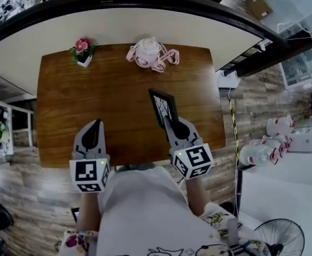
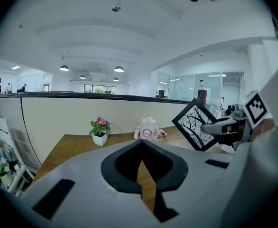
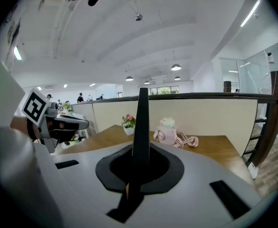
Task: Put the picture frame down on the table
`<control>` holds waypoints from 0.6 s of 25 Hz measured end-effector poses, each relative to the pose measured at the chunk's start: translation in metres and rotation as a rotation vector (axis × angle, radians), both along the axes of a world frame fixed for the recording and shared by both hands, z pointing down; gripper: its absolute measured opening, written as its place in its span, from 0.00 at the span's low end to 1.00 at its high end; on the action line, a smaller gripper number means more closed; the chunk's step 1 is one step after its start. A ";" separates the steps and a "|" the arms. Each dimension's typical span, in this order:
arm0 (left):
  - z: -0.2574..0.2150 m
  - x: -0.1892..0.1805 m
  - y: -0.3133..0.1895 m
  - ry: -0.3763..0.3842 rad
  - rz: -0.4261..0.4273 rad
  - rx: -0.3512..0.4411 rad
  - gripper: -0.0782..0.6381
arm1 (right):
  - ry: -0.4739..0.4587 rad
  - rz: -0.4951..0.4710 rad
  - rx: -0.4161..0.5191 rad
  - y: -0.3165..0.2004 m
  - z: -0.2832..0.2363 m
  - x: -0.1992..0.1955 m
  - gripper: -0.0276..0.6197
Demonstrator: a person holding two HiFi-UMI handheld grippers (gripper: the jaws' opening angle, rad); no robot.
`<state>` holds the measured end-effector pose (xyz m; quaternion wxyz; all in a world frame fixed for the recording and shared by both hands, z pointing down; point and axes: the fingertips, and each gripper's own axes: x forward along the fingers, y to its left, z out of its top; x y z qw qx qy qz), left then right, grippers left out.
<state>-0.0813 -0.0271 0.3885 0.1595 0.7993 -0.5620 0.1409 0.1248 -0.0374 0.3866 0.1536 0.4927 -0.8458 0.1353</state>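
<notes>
A black picture frame (image 1: 162, 106) with a tree drawing hangs above the wooden table (image 1: 92, 105), right of its middle. My right gripper (image 1: 173, 122) is shut on its near lower edge. In the right gripper view the frame (image 3: 141, 127) rises edge-on between the jaws. From the left gripper view the frame (image 2: 196, 124) is tilted like a diamond, held by the right gripper (image 2: 219, 126). My left gripper (image 1: 93, 129) hovers over the table's near left part, shut and holding nothing; its jaws meet in the left gripper view (image 2: 142, 167).
A small potted pink flower (image 1: 82, 51) stands at the table's far left. A pink bottle with a strap (image 1: 149, 53) lies at the far middle. Behind the table runs a curved white wall with a dark rail (image 1: 145, 4). A fan (image 1: 281, 239) is at the lower right.
</notes>
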 end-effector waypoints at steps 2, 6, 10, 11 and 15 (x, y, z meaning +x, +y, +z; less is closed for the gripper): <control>-0.001 0.003 -0.012 -0.004 -0.008 0.003 0.11 | -0.004 -0.013 0.004 -0.013 -0.001 0.001 0.05; -0.003 0.006 -0.030 -0.007 -0.031 0.005 0.11 | -0.011 -0.037 0.004 -0.033 -0.002 0.002 0.05; -0.003 0.006 -0.042 -0.007 -0.055 0.004 0.11 | -0.012 -0.061 0.001 -0.047 0.000 0.004 0.05; -0.003 0.006 -0.044 -0.008 -0.060 0.003 0.11 | -0.011 -0.066 -0.001 -0.049 0.001 0.005 0.05; -0.002 0.002 -0.048 -0.015 -0.076 -0.001 0.11 | -0.015 -0.070 -0.008 -0.055 0.002 0.006 0.05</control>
